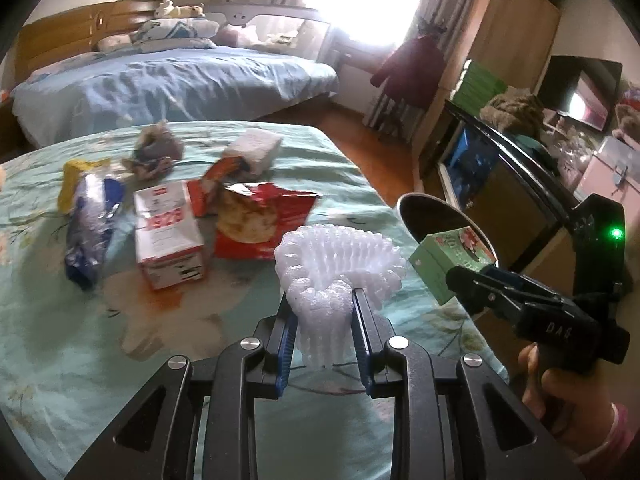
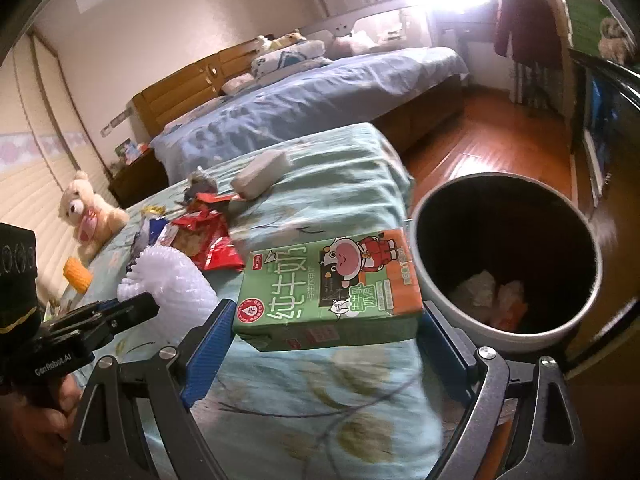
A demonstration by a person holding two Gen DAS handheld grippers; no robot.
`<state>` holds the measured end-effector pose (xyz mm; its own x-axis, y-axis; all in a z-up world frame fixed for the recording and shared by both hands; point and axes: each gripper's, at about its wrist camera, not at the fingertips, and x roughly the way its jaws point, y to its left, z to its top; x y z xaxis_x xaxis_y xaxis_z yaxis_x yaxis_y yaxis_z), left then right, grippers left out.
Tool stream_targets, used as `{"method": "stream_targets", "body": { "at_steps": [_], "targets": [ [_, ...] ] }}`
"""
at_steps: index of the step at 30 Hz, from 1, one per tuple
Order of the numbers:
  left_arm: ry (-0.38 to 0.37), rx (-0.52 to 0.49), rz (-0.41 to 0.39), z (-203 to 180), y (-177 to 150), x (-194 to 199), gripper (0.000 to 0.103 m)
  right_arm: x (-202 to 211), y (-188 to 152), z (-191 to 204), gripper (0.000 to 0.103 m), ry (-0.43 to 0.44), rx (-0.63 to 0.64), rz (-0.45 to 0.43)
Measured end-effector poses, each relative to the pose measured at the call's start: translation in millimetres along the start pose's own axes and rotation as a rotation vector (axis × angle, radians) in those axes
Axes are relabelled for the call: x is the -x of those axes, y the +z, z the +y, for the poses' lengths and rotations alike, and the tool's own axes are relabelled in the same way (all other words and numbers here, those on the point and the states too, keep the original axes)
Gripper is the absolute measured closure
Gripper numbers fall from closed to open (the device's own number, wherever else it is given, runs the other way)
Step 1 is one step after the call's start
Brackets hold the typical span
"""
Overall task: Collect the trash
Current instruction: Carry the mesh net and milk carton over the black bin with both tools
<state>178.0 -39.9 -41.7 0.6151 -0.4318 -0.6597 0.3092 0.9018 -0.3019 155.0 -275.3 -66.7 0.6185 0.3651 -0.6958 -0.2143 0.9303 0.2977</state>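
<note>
On the far left of the bed cover (image 2: 320, 392), in the right wrist view, a teddy bear (image 2: 89, 212) sits upright, with a yellow corn-shaped object (image 2: 78, 276) lying in front of it.

The trash pile lies on the cover further right. In the left wrist view, a blue and silver wrapper (image 1: 90, 226) lies beside a yellow packet (image 1: 78, 178). Just right of these stands a white and red carton (image 1: 168, 234). A crumpled wrapper (image 1: 154, 152) sits behind it. A red snack bag (image 1: 260, 224) lies right of the carton, and a white block (image 1: 258, 148) rests behind the bag.

My left gripper (image 1: 324, 300) is closed on a white foam net (image 1: 340, 268). The net's narrow end is pinched between both fingers, and its wide end flares upward and forward. The net is held near the right edge of the bed.

My right gripper (image 2: 326, 332) is opened wide and holds a green milk carton (image 2: 330, 292) across its length, one finger at each end. The carton lies on its side with the printed face up. It is held at the bed edge, just beside the bin and not over its opening.

The trash bin (image 2: 440, 296) stands on the wooden floor (image 2: 500, 140) at the right, close against the bed. Its mouth is open. Crumpled white and orange scraps (image 2: 496, 296) lie at its bottom.
</note>
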Motion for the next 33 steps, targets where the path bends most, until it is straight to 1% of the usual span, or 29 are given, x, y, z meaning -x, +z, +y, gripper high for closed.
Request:
{"method": "stream_targets", "body": {
  "at_steps": [10,17,22,27,33],
  "targets": [
    [-0.028,-0.045,0.024,-30,16,-28,0.077,14,7,-48,0.013,-0.051,-0.076,-0.030],
    [-0.047,-0.091,0.043,-55,30,-57,0.077,19,11,-85,0.013,-0.088,-0.130,-0.036],
    [-0.055,-0.121,0.054,-70,41,-77,0.076,20,15,-107,0.013,-0.098,-0.169,-0.036],
    [-0.057,-0.160,0.062,-85,53,-97,0.076,17,20,-122,0.013,-0.111,-0.183,-0.034],
    [-0.065,-0.180,0.076,-100,65,-120,0.076,12,27,-138,0.013,-0.119,-0.195,-0.025]
  ]
}}
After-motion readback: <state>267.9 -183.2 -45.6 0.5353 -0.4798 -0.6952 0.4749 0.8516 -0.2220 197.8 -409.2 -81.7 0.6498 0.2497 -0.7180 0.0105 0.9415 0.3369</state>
